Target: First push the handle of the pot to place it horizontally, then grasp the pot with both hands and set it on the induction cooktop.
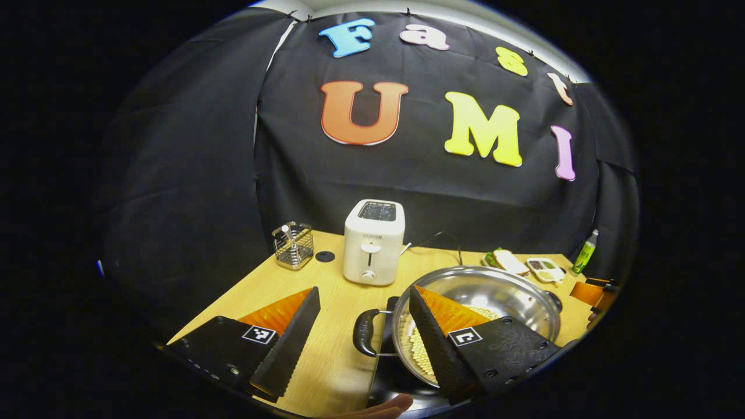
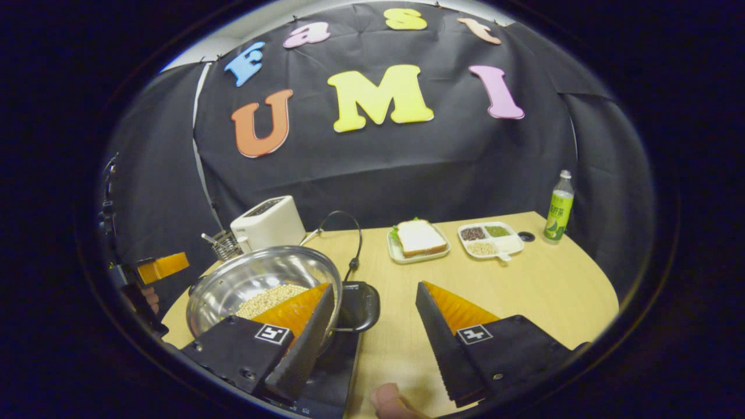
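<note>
Left gripper [image 1: 364, 326] spread, straddling pot's [image 1: 483, 291] 9 o'clock handle [image 1: 365, 331]. Right gripper [image 2: 375, 326] spread around 3 o'clock handle [image 2: 359, 305]. Pot with beans [image 2: 270, 298] sits on cooktop [image 2: 332, 366]; toaster [image 1: 373, 241] at 11 o'clock.

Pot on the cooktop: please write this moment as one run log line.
pot: holds beans, on induction cooktop | left gripper: open, straddles pot handle | right gripper: open, straddles other handle
</note>
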`<state>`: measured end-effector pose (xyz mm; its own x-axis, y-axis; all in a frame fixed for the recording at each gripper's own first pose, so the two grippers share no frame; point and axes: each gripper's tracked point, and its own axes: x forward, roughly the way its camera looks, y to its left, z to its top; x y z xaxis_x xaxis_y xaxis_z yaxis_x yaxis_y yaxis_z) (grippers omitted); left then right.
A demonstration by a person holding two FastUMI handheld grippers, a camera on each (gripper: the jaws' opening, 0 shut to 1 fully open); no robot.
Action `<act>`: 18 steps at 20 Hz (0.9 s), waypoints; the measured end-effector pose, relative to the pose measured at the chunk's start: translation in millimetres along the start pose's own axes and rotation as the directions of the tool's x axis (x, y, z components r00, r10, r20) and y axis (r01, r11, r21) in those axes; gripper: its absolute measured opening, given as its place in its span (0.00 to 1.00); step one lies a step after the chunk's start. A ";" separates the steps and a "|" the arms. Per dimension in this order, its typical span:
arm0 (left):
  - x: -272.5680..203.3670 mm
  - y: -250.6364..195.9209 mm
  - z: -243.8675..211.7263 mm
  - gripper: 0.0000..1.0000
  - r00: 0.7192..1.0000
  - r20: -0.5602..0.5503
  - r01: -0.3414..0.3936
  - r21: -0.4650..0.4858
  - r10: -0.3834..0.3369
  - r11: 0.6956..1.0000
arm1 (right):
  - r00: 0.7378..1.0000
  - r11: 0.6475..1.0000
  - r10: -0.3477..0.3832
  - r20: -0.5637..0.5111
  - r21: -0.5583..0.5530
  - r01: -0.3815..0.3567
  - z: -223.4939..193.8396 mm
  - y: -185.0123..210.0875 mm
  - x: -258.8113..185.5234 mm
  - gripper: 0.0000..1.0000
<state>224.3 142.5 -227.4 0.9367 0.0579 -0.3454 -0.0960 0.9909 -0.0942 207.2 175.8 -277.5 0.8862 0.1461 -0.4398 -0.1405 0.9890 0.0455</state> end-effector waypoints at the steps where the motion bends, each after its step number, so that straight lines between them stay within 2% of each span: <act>1: -13.1 -1.9 6.4 0.92 1.000 0.024 -0.001 0.005 0.001 1.000 | 0.999 1.000 -0.012 0.030 -0.013 0.013 7.2 -5.0 -15.0 0.92; 3: -37.5 -9.4 16.7 0.92 0.998 0.056 0.005 0.005 -0.005 1.000 | 0.997 0.999 -0.024 0.067 -0.036 0.027 16.6 -8.0 -44.0 0.98; 8: -101.5 -27.0 36.7 0.95 0.992 0.123 0.010 0.020 -0.012 1.000 | 0.991 0.999 -0.017 0.133 -0.043 0.023 34.3 -10.5 -110.9 0.97; 9: -114.5 -28.9 43.7 0.85 0.990 0.139 0.010 0.024 -0.013 1.000 | 0.990 0.999 -0.014 0.142 -0.038 0.020 36.7 -10.9 -123.7 0.97; 10: -124.3 -32.6 47.7 0.95 0.988 0.150 0.015 0.029 -0.019 0.999 | 0.988 0.999 -0.011 0.153 -0.033 0.017 40.5 -12.4 -138.4 0.97; 12: -147.9 -44.8 56.6 0.96 0.984 0.173 0.032 0.036 -0.038 0.999 | 0.982 0.999 -0.022 0.185 -0.020 0.026 50.3 -23.0 -167.0 0.97; 16: -194.0 -64.8 76.3 0.96 0.969 0.247 -0.012 0.102 -0.014 0.995 | 0.967 0.999 -0.049 0.251 0.009 0.048 63.4 -43.5 -220.5 0.97; 18: -217.5 -85.5 79.3 0.95 0.964 0.262 0.013 0.103 -0.040 0.995 | 0.965 0.999 -0.053 0.255 0.014 0.051 62.6 -50.2 -244.0 0.97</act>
<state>55.5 54.8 -70.2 0.9953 0.0477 -0.0848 -0.0480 0.9988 -0.0018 25.7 91.8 -116.3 0.9756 0.0940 -0.1983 -0.0888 0.9954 0.0350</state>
